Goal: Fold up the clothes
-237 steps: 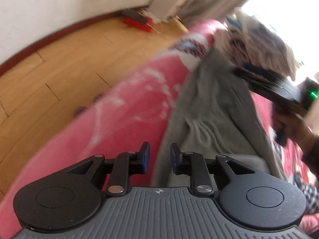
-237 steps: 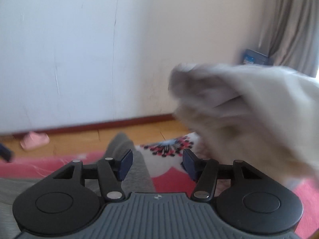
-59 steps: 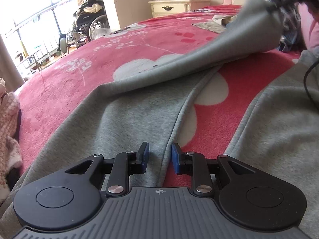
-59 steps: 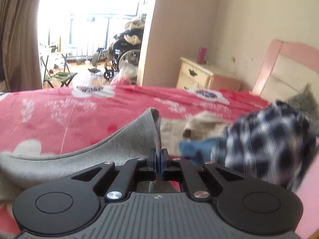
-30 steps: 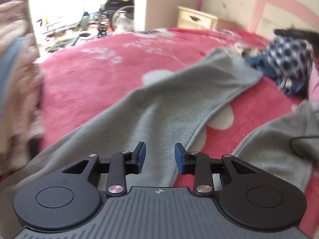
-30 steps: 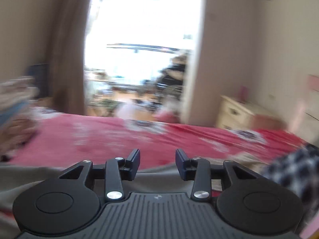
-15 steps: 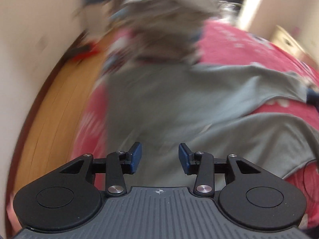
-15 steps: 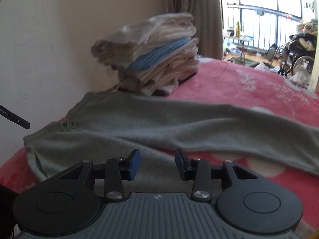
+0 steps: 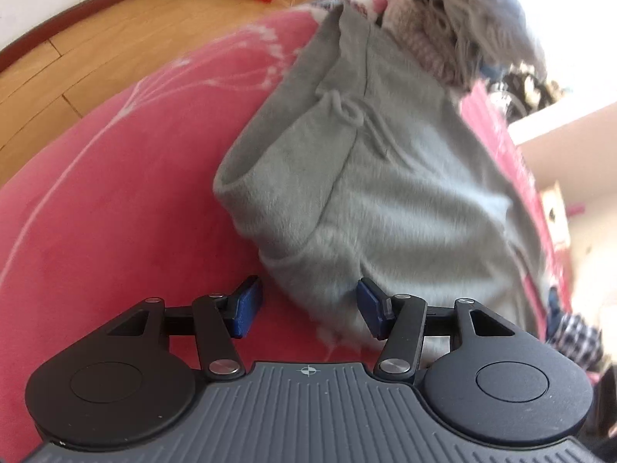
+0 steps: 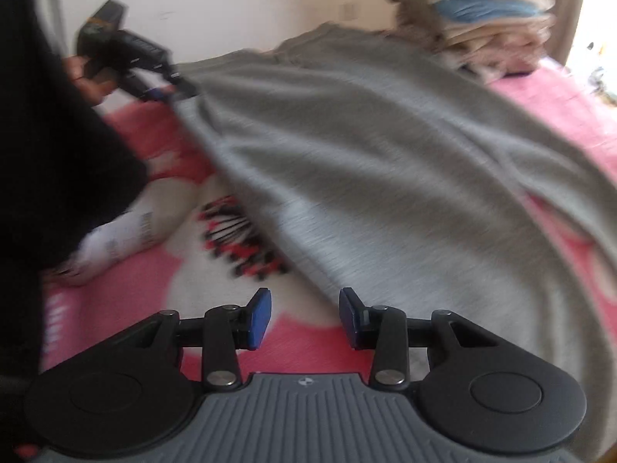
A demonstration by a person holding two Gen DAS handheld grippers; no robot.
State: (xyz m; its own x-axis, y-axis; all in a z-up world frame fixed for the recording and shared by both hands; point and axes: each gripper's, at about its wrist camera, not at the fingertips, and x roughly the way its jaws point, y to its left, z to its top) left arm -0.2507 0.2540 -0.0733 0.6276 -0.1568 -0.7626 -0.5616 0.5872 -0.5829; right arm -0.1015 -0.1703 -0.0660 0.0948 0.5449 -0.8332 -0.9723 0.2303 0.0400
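Sweatpants (image 9: 385,177), grey and fleecy, lie spread across the red bed cover (image 9: 115,200) with both your claws at them. Your left claw (image 9: 308,305) has its blue pads wide apart and a bunched corner of the waistband end reaches in between them, not yet pinched. Just past it you see the drawstring (image 9: 347,112) knotted on the waist, then a blurred stack of folded laundry (image 9: 455,27) at the far end of the bed, and wooden floor (image 9: 77,58) off to the left. Your right claw (image 10: 304,318) also stands parted, empty, hovering at the lower hem edge of the grey cloth over a white flower print (image 10: 216,270).

Only the right wrist view shows your other hand (image 10: 88,77) gripping the left tool at the fabric's far corner, plus a white sock (image 10: 115,239) and dark clothing at the left. Only the left wrist view shows the drawstring and the floor.

Half a second ago the left claw was well back from the waistband with the whole garment in sight; it has since come in close. The right claw has swung from facing the laundry stack down toward the near edge.
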